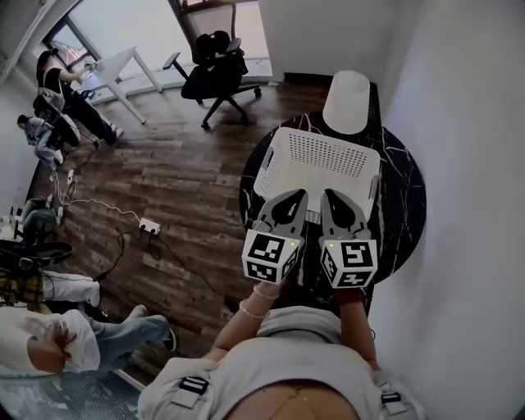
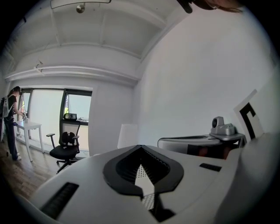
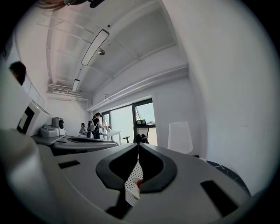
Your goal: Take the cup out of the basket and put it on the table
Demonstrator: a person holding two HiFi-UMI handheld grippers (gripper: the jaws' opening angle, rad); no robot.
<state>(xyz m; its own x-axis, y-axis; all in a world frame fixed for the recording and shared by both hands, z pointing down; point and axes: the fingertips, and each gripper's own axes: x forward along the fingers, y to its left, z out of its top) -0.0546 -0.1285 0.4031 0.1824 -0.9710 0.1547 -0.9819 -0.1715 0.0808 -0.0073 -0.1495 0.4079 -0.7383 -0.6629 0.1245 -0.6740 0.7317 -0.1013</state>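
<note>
My left gripper (image 1: pixel 295 197) and right gripper (image 1: pixel 333 197) are both closed on nothing at the near rim of the white basket (image 1: pixel 324 152). It sits on the round black marble counter (image 1: pixel 404 205), between a white wall (image 1: pixel 467 123) and wood floor (image 1: pixel 176 176). I cannot make out the cup.

A dark wood-plank floor (image 1: pixel 180 172) is bounded by plain white walls (image 1: pixel 459 98), and a round black marbled table (image 1: pixel 406 213) is set against one. A black office chair (image 1: pixel 215 70) and a white desk (image 1: pixel 123 70) are placed by large bright windows (image 1: pixel 139 25), and a white power strip (image 1: pixel 149 225) is laid on the floor.
</note>
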